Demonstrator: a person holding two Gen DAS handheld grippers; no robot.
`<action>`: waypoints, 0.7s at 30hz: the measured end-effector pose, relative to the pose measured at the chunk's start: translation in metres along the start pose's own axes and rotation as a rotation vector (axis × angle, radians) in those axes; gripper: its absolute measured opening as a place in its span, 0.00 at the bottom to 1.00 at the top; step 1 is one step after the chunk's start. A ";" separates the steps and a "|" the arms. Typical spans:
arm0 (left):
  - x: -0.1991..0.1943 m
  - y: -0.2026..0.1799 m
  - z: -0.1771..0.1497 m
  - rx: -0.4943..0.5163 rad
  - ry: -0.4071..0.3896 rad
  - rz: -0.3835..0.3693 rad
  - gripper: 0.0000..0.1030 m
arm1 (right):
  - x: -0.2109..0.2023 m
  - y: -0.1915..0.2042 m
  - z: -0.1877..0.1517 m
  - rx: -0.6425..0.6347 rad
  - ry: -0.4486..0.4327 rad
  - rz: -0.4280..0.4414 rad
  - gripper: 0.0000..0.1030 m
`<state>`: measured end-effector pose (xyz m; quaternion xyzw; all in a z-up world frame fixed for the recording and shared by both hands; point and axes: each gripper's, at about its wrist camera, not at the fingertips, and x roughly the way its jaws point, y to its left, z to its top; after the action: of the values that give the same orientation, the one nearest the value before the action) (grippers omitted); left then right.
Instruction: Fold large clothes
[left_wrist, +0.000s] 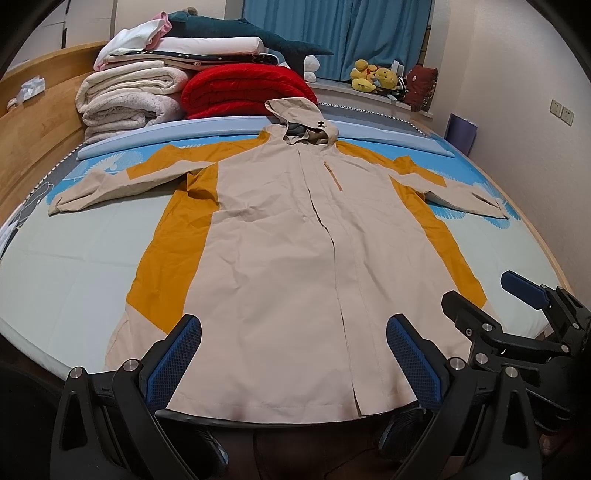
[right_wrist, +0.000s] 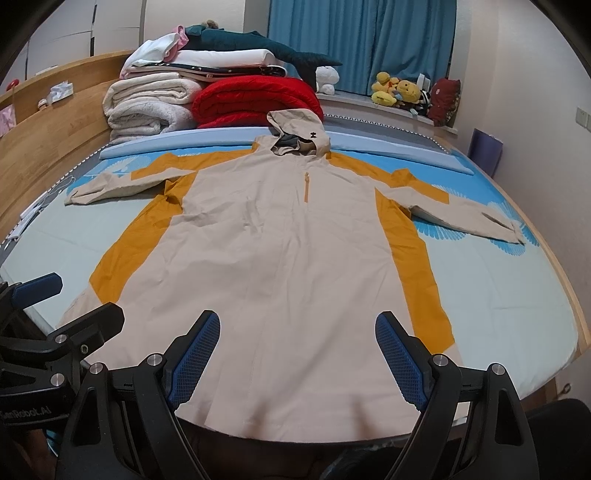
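A big coat lies flat on the bed, front side up and closed. It is cream with orange sides. Both sleeves stretch out wide. Its hood points away, toward the far end.

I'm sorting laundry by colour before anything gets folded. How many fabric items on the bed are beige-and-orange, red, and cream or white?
Beige-and-orange: 1, the hooded jacket, spread flat.
Red: 1, the folded blanket.
Cream or white: at least 3 in the stack; layers are hard to separate.
Total: at least 5.
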<state>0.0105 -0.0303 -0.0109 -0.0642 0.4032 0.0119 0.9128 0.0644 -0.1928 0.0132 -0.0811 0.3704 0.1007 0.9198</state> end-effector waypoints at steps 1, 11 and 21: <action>0.000 0.001 0.000 -0.001 0.001 -0.001 0.96 | 0.000 0.001 0.000 0.001 0.000 -0.001 0.84; -0.009 0.002 0.013 0.013 -0.049 -0.002 0.91 | -0.015 -0.013 0.012 0.022 -0.087 -0.028 0.80; -0.022 0.012 0.064 0.051 -0.157 0.001 0.46 | -0.027 -0.036 0.054 0.060 -0.177 -0.016 0.61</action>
<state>0.0417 -0.0096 0.0462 -0.0395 0.3305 0.0069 0.9430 0.0901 -0.2190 0.0726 -0.0475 0.2900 0.0889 0.9517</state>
